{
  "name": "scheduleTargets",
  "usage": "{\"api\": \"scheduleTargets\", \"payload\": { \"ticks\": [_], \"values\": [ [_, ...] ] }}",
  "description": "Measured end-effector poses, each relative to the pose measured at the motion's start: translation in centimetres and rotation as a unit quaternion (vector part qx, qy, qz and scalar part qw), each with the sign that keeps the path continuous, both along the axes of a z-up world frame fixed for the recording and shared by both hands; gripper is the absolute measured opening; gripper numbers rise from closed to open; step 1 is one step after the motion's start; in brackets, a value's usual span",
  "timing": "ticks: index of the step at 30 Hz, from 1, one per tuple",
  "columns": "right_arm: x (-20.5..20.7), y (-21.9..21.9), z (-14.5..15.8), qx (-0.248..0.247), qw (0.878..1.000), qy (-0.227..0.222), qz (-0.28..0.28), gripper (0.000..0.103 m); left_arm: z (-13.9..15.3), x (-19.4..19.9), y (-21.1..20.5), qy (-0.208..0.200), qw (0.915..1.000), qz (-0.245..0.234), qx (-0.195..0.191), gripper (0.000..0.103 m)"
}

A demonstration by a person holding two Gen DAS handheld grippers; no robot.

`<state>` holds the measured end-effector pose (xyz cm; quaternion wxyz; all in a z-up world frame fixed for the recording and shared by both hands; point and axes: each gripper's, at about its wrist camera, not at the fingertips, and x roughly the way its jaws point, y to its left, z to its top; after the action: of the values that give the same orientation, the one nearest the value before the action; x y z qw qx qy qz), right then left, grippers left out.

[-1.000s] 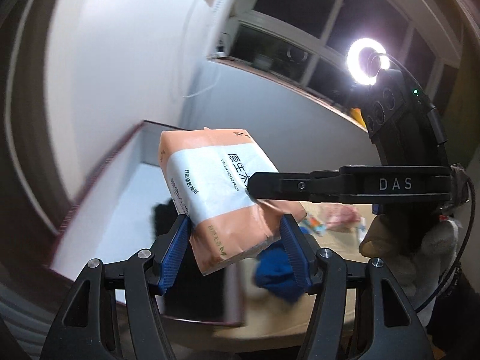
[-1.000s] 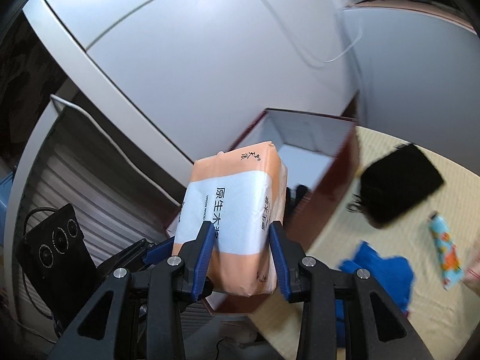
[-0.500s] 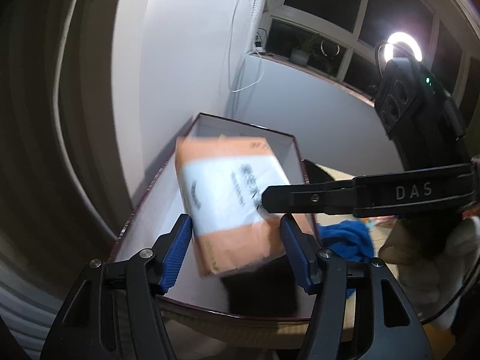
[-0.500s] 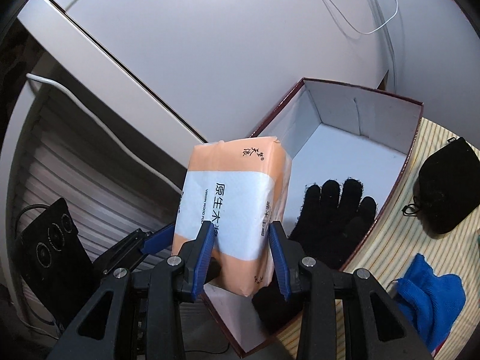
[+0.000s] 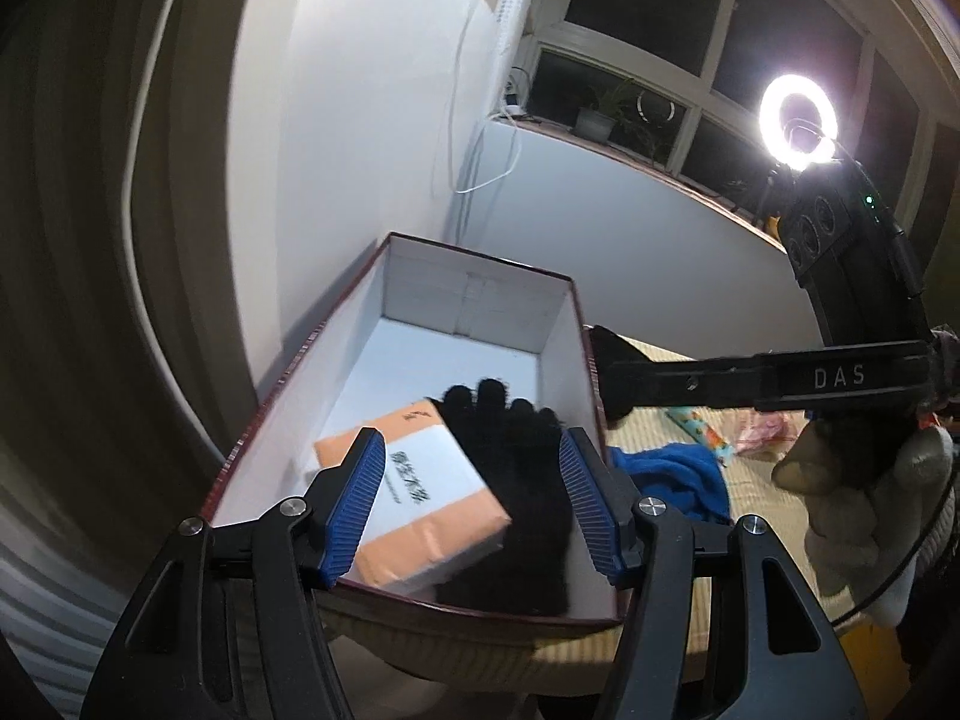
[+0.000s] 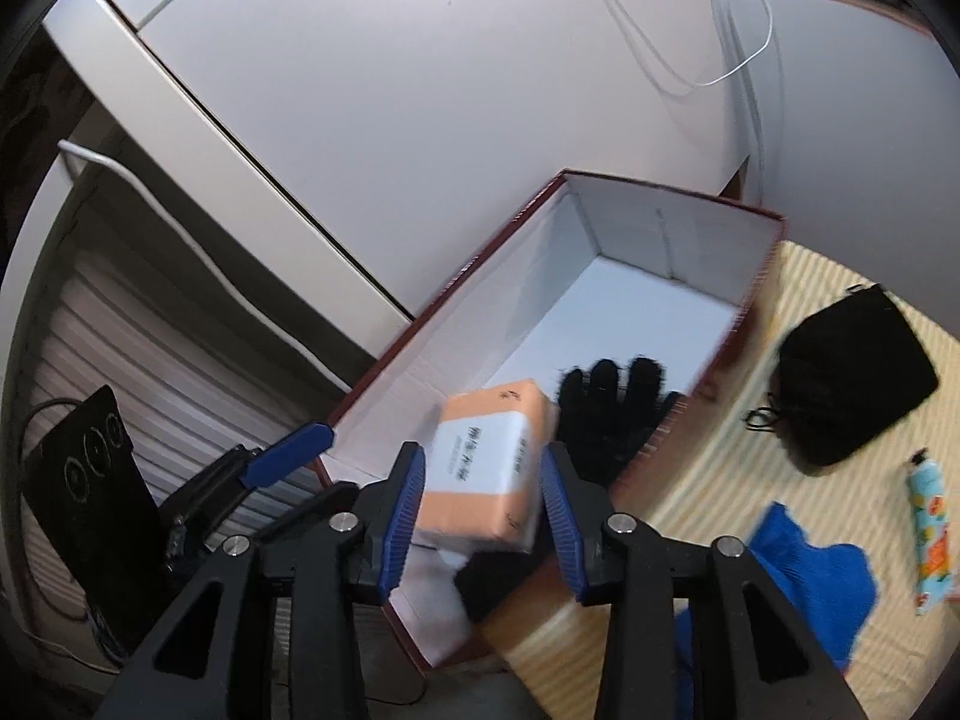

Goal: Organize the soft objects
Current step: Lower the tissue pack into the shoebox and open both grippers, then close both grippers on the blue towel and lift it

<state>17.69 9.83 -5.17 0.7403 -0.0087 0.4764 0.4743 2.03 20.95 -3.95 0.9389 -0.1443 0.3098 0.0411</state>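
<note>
Tissue pack [image 6: 489,468] lies inside the box [image 6: 708,222], touching the black glove [image 6: 606,414], apparently just released. Right gripper [image 6: 483,516], jaws having just been opening, stands spread clear of it; left gripper [image 5: 474,507] hangs spread, empty, above the box.

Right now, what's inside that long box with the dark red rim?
Inside the box lie an orange-and-white tissue pack and a black glove beside it. The far end shows bare white floor. What lies beneath the pack and glove is covered.
</note>
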Motion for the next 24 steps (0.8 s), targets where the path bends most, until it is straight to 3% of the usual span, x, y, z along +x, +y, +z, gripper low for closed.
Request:
{"api": "scheduleTargets", "payload": {
  "ticks": [8, 14, 24],
  "values": [
    [1.4, -7.3, 0.3, -0.001, 0.999, -0.009, -0.033, 0.042, 0.3, -0.6, -4.7, -0.014, 0.9985, -0.052, -0.004, 0.060],
    [2.4, -11.6, -1.2, -0.020, 0.998, -0.002, -0.061, 0.042, -0.7, -0.7, -9.0, -0.009, 0.9951, -0.098, -0.012, 0.060],
    [3.0, -14.0, -5.3, -0.063, 0.995, 0.022, -0.069, 0.042, -5.8, 1.2, -14.9, 0.054, 0.9880, -0.143, -0.017, 0.060]
  ]
}}
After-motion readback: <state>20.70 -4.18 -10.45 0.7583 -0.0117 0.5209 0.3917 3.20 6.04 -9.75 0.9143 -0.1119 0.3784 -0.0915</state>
